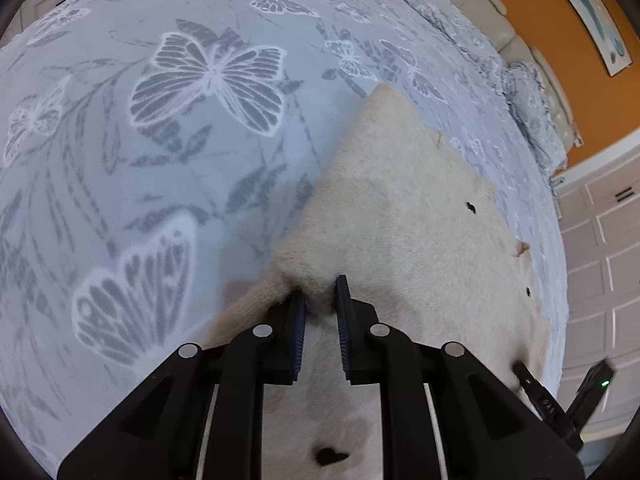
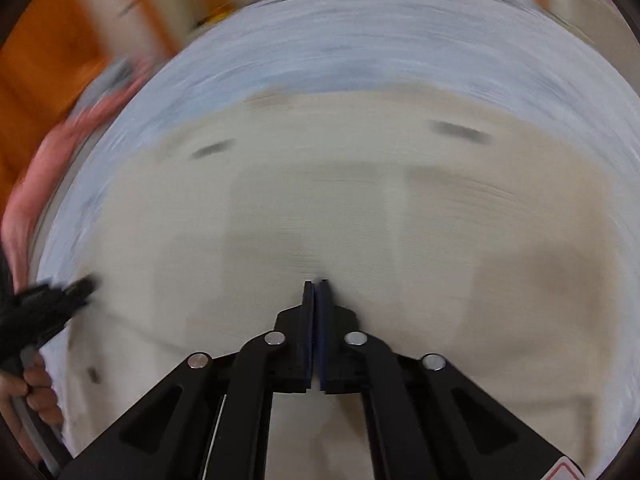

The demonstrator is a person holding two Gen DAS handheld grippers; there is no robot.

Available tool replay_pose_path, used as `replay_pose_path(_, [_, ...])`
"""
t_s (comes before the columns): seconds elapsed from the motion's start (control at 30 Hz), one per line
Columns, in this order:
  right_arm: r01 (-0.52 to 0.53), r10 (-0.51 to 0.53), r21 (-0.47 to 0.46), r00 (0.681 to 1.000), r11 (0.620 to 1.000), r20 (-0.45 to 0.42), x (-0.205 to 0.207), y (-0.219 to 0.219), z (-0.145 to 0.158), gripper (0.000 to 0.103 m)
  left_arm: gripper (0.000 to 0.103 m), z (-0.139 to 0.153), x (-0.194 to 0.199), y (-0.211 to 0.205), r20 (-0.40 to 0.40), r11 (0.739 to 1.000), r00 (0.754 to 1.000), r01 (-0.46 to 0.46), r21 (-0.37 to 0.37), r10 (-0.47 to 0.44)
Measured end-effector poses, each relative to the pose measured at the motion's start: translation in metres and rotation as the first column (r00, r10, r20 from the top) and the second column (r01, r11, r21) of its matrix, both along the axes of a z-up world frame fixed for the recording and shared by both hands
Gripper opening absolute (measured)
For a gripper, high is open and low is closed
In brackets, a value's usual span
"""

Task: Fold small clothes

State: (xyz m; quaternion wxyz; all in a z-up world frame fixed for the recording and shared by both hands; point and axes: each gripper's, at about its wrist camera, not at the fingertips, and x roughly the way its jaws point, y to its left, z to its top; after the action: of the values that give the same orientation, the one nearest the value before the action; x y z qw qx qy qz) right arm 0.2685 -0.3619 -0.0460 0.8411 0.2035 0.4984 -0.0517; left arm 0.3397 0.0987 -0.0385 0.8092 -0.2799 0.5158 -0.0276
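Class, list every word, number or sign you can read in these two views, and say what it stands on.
No text reads clearly.
White marking on the right gripper: too small and blurred to read.
Red triangle sign on that gripper's body: cut off by the picture's edge.
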Motion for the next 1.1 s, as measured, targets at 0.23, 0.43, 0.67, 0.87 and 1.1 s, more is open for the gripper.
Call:
replay_pose_path(0.23, [0.211,-0.215,-0.069,0.975,0.975,-0.056,-0.173,-0.087,0.049,0.026,0.049,0.014,-0.088,0.028,-0.036,0.996,0.996,0.082,-0.044,-0.084])
replay_pose_path(0.43, [0.208,-0.18,0.092,0.952,0.974,-0.247,-0.28,-0.026,0.014,0.06,0.06,0.009,-0.194,0.032,-0.119,0.99,0.983,0.133,-0.044,-0.138])
replay_pose_path(0.67, [0.19,-0.137,0.168,0.949,0.967,-0.285,-0.282,0.046,-0.006,0.065,0.079,0.022,-0.232,0.033,-0.175,0.994,0.985,0.014,0.104,0.004])
replay_pose_path(0.87, [0.183,-0.139,0.168,0.96,0.969,-0.245,-0.278,0.072,-0.014,0.065,0.08,0.004,-0.235,0.043,-0.214,0.999,0.977,0.02,0.027,-0.014])
replay_pose_path(1.1, [0.228,-0.185,0.282,0.968,0.932,-0.172,-0.274,0.065,-0.001,0.012,0.032,0.001,-0.23,0.018,-0.185,0.995,0.979,0.073,-0.061,-0.083])
